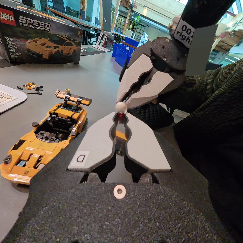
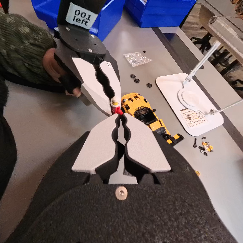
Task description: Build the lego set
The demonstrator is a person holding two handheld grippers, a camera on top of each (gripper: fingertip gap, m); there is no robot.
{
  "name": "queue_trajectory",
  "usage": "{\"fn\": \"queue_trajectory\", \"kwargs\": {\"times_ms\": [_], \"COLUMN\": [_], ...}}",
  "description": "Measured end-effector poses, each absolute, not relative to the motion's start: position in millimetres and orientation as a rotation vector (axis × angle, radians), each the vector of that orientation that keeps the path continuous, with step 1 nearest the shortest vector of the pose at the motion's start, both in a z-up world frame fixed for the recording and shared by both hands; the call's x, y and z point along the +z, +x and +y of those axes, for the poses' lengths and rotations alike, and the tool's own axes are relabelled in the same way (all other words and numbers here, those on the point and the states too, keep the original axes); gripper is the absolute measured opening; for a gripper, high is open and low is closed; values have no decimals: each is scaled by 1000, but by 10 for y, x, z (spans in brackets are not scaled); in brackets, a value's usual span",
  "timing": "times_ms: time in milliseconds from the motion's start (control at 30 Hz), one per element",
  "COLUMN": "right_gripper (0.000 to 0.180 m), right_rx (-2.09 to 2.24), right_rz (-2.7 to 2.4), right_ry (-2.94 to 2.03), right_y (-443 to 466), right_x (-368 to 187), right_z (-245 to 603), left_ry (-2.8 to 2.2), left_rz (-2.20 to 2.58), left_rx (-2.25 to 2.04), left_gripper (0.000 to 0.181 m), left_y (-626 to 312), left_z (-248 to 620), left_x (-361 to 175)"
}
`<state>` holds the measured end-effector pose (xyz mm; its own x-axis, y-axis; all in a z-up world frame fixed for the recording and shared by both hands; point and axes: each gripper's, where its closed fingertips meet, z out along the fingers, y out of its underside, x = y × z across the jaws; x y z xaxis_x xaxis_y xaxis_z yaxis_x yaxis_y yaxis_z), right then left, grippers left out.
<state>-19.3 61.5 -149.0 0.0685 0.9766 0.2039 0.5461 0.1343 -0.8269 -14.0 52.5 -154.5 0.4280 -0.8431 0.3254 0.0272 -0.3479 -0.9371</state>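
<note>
My left gripper [image 1: 120, 115] is shut on a small minifigure [image 1: 121, 108] with a red torso and white helmet, held above the table. It also shows in the right wrist view [image 2: 115, 103], pinched by the left gripper [image 2: 113, 111]. My right gripper [image 2: 120, 116] has its jaws nearly together, with the tips at the figure's red arm [image 2: 119, 111]. A thin dark sliver shows between the tips; I cannot tell what it is. In the left wrist view the right gripper [image 1: 124, 103] touches the helmet's side. The yellow lego car [image 1: 43, 138] [image 2: 144, 111] sits on the table with its cockpit open.
The lego box [image 1: 39, 39] stands at the back left. A pile of loose parts [image 1: 31, 87] [image 2: 205, 147] lies beside a white stand base [image 2: 189, 102]. On the grey table are black wheel discs [image 2: 136, 80], a plastic bag [image 2: 136, 58] and blue bins [image 2: 157, 11]. Both grippers' tips are close together, under 4 cm apart.
</note>
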Motion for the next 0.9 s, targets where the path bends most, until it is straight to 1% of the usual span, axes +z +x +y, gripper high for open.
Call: {"fn": "queue_trajectory", "kwargs": {"times_ms": [367, 767, 900], "right_gripper": [2, 2, 0], "right_rx": [373, 311, 222], "right_rz": [-1712, -1762, -1751], "right_ry": [-1398, -1416, -1394], "right_y": [-196, -161, -163], "right_x": [-1618, -1694, -1723], "right_z": [638, 621, 640], "left_ry": [-1794, -1811, -1829], "left_rz": [721, 783, 792], "left_rx": [-1024, -876, -808], "left_gripper": [8, 8, 8], "left_y": [-138, -114, -112], "left_z": [548, 543, 559], "left_x": [-1702, -1769, -1795]}}
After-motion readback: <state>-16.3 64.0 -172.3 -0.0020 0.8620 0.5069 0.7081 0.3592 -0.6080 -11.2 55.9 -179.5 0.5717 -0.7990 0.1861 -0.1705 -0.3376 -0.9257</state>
